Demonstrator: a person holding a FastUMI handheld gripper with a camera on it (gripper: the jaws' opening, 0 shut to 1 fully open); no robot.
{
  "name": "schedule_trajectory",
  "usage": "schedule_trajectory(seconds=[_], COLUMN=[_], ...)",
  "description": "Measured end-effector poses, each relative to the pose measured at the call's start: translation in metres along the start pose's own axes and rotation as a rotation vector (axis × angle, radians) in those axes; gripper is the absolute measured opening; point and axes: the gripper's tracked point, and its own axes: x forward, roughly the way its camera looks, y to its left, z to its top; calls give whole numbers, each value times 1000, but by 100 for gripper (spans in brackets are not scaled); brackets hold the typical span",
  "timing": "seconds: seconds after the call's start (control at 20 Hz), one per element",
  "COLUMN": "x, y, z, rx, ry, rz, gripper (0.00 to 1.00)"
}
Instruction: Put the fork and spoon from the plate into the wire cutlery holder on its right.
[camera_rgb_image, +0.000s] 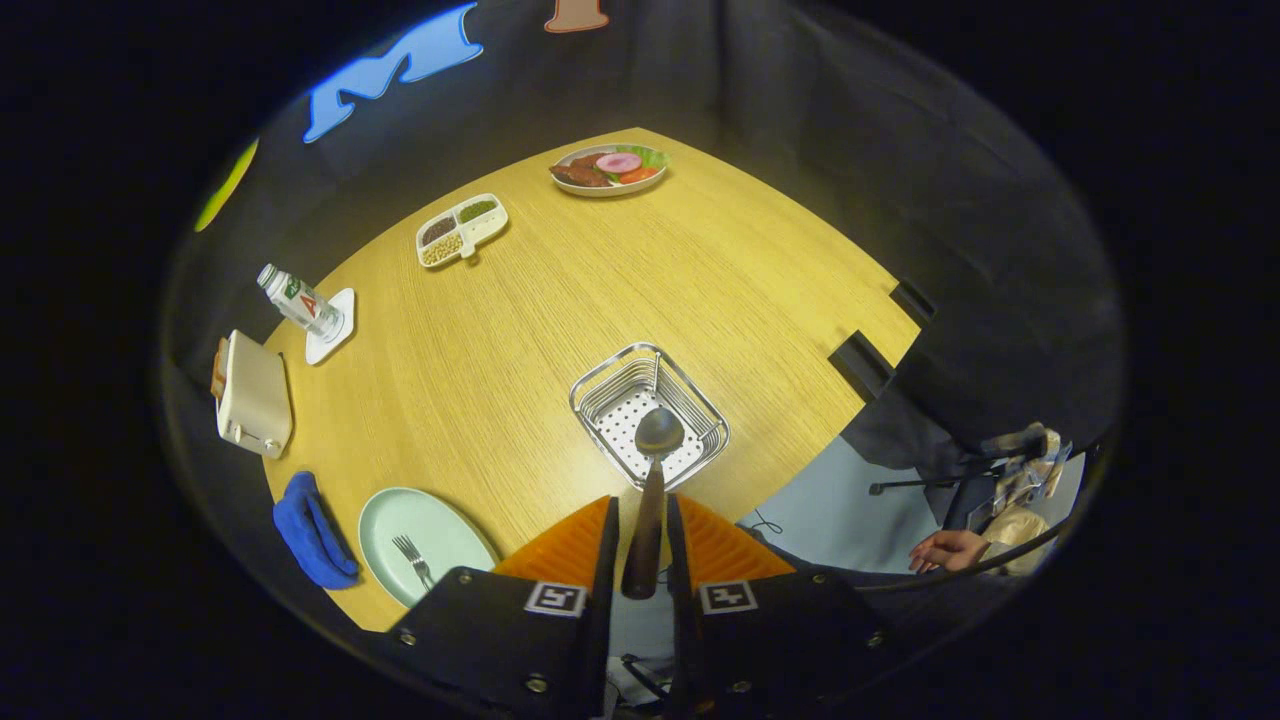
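Your gripper had its two fingers drawn in close and pinching the dark wooden handle of the spoon, one finger pressing on each side of it. You held the spoon pointing forward along the fingers, its dark rounded bowl out ahead of the fingertips and hanging over the square silver wire cutlery holder with the perforated white base. From this view you could not tell whether the bowl touched the wire or floated above it.

The holder stood on the pale wooden table, just ahead of your fingers. Left of the holder and nearer to you lay the round pale green plate, with the metal fork on it. A blue cloth sat just left of that plate. Farther left of the holder was a cream toaster, and beyond it a small bottle on a white coaster. Well beyond the holder were a divided white snack dish and a plate of sliced food.
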Motion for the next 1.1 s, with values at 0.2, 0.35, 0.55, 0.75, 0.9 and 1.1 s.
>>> schedule_trajectory(seconds=[0.2,0.35,0.55,0.75,0.9,1.1], x=[-8,-11,-17,-26,-30,-32], y=[8,18,45,85,121,166], z=[15,18,14,2,-17,-55], rx=[-4,-33,-109,-198,-282,-376], ry=[-60,-86,-103,-120,-121,-92], rz=[30,53,86,141,192,261], gripper=[99,99,99,99,99,99])
